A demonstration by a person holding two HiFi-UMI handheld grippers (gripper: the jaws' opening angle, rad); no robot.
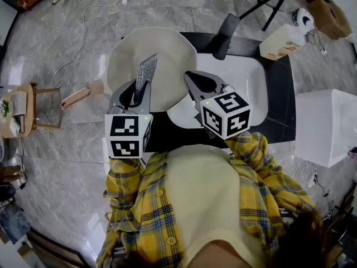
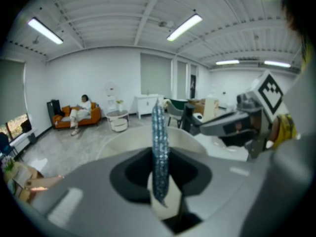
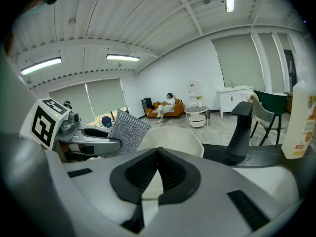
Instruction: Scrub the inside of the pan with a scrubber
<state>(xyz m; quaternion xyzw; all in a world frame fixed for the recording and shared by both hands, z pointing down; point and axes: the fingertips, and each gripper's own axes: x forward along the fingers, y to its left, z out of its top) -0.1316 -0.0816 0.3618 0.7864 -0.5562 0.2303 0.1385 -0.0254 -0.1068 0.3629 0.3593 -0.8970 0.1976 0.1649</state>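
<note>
Beyond the plaid shirt, I read the left gripper pinching the scrubber above the pan, just left of the sink, and the right gripper pressed together on nothing; I judge scrubbing not yet begun, so next lower the scrubber onto the pan's inside.

Mock kitchen in an office-like studio: a freestanding black counter with white sink and black tap on a grey marble-look floor, strip lights on a white ribbed ceiling, a person seated on an orange sofa by the far wall
</note>
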